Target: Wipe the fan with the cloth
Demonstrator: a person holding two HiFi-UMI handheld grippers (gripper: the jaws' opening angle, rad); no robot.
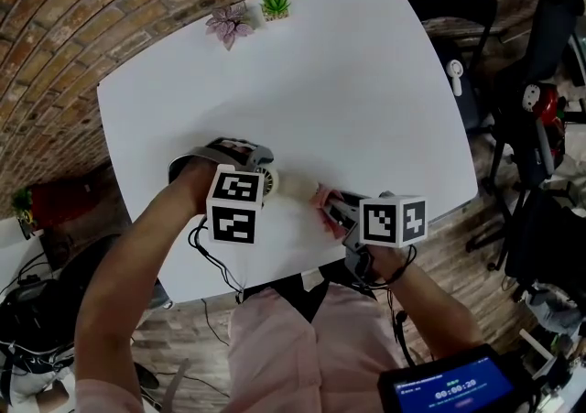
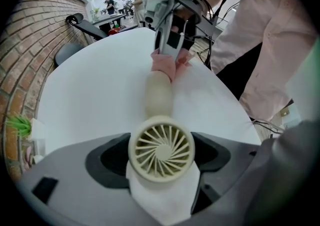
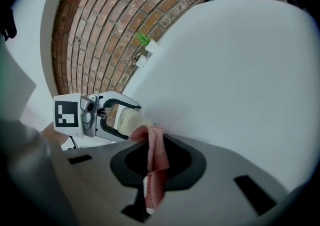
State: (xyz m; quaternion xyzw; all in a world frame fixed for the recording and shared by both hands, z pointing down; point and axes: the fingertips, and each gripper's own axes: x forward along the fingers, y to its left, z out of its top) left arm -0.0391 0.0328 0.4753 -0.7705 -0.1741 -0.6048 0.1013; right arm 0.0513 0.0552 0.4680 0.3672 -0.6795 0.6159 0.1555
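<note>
fan by front edge of table, cloth touching

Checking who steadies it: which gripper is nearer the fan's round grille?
Left. The left gripper clamps the fan at its grille end, between its jaws. The right gripper, holding the pink cloth, is at the far end of the handle.

Overhead; opposed close views sharing fan

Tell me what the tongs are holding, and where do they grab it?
Left tongs grip the fan by its round head. Right tongs pinch the bunched cloth partway along, one end poking out.
</note>
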